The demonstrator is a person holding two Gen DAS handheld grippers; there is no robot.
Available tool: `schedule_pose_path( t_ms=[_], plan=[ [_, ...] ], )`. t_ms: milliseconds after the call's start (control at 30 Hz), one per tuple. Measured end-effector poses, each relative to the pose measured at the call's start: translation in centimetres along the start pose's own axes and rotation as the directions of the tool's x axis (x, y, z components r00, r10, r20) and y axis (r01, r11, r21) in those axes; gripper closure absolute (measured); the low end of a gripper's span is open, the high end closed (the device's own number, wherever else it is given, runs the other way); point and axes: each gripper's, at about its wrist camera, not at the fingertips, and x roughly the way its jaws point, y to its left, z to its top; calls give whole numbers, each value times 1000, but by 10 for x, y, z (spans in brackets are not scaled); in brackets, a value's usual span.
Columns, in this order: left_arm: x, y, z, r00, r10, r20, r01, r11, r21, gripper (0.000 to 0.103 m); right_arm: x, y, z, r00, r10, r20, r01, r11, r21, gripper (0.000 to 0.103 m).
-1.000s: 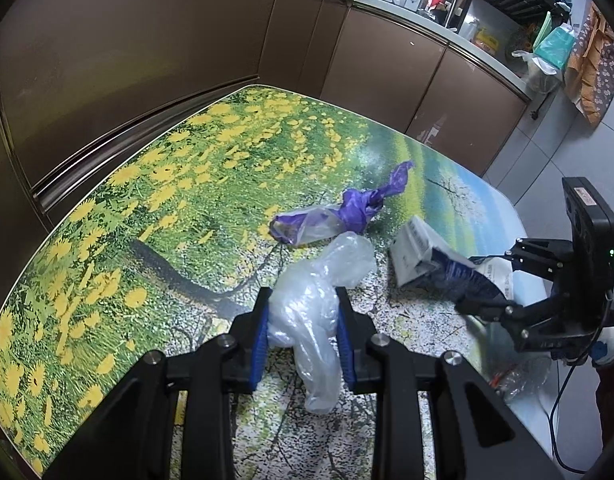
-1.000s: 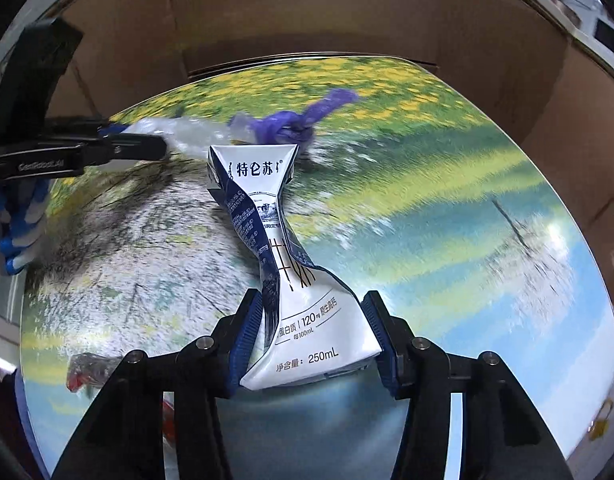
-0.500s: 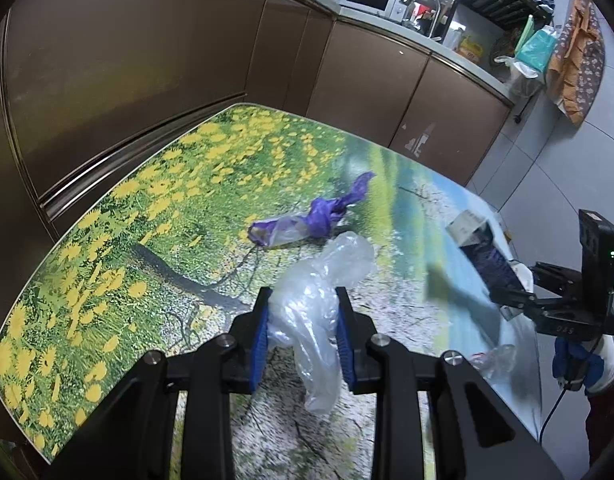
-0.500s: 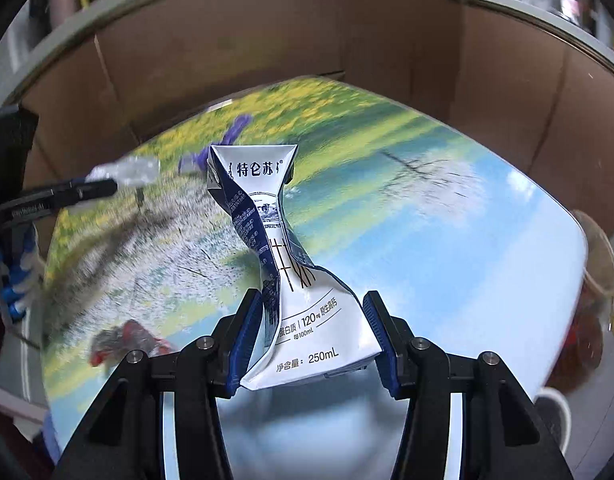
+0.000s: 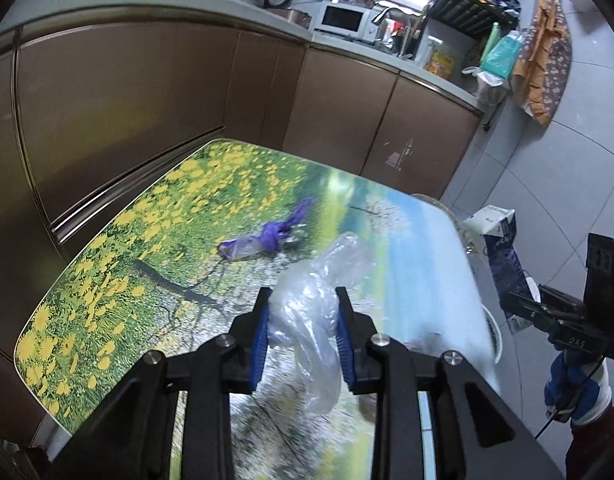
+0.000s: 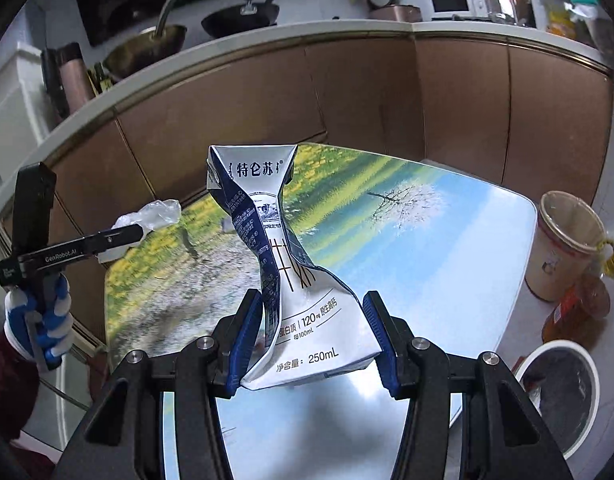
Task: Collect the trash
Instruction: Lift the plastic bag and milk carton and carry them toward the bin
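Note:
My left gripper [image 5: 303, 328] is shut on a crumpled clear plastic bag [image 5: 319, 300] and holds it above the flower-print table [image 5: 147, 248]. My right gripper [image 6: 313, 332] is shut on a crushed blue-and-white milk carton [image 6: 283, 272], held high above the table's right end; the carton also shows in the left wrist view [image 5: 501, 248]. A purple plastic wrapper [image 5: 263, 238] lies on the table's middle. The left gripper also shows in the right wrist view [image 6: 119, 236], with the clear bag [image 6: 155, 214] in it.
A lined bin [image 6: 563, 248] stands on the floor off the table's right end, with an oil bottle [image 6: 579, 312] and a white pot [image 6: 559, 392] beside it. Brown cabinets [image 5: 147, 88] run behind the table. A small red wrapper [image 5: 419, 344] lies near the table's near edge.
Both grippers have risen, lifting the clear bag and the milk carton higher above the table. The right gripper has swung out past the table's right edge.

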Motion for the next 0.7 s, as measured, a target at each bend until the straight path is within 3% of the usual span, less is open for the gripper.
schedule_pose_path(
  t_ms=[333,533,700],
  plan=[
    [-43,-53,-5,997,-63,48,59,996,66,75,-73,5,-28,993,-22,114,12,997,82,52],
    [-45,-98,-6,992,-118,39,113,986,126,75,-116,-19,-43,980,-110,166,83,983,162,52],
    [-23,-154,-4,984,-175,-2,172,965,196,75,-145,-53,-59,960,-209,188,160,956,244,52]
  ],
)
